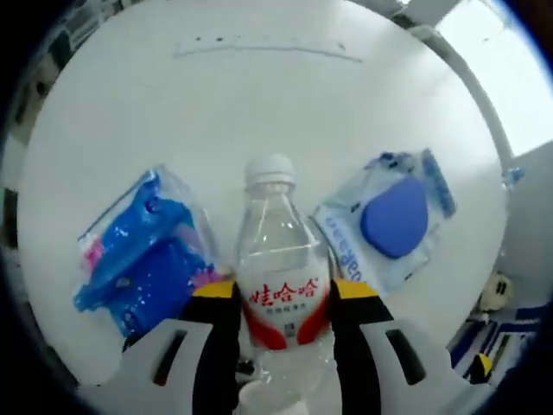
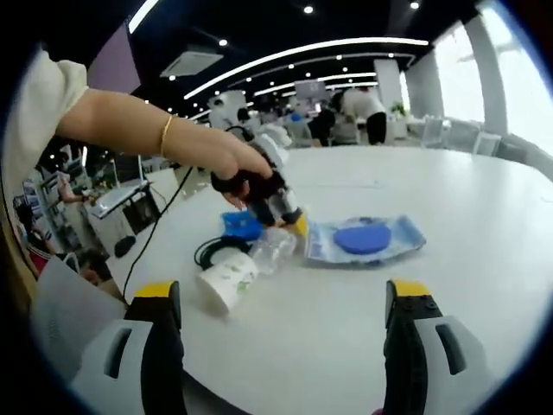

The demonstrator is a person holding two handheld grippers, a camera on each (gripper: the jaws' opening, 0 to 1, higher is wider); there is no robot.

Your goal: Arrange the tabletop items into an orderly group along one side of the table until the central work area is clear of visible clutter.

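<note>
I see my left gripper point(image 1: 283, 303) jaws clamping the bottle point(image 1: 281, 259) mid-frame on the white bench point(image 1: 259, 104); right gripper point(image 2: 281, 298) jaws wide, lit office upper frame

Readable text: one brand name on the water bottle label.

In the left gripper view, at lower centre of the frame, the clear plastic water bottle point(image 1: 278, 259) wears a red-and-white label point(image 1: 283, 304) printed with the red Chinese characters 娃哈哈; a line of smaller print beneath them is too blurred to read. To the right of the bottle, the clear packet holding a blue puff point(image 1: 390, 218) carries a strip of blue lettering along its near edge, too small to make out. In the right gripper view, left of centre, the paper cup point(image 2: 226, 280) lying on its side shows green markings that cannot be read.
</note>
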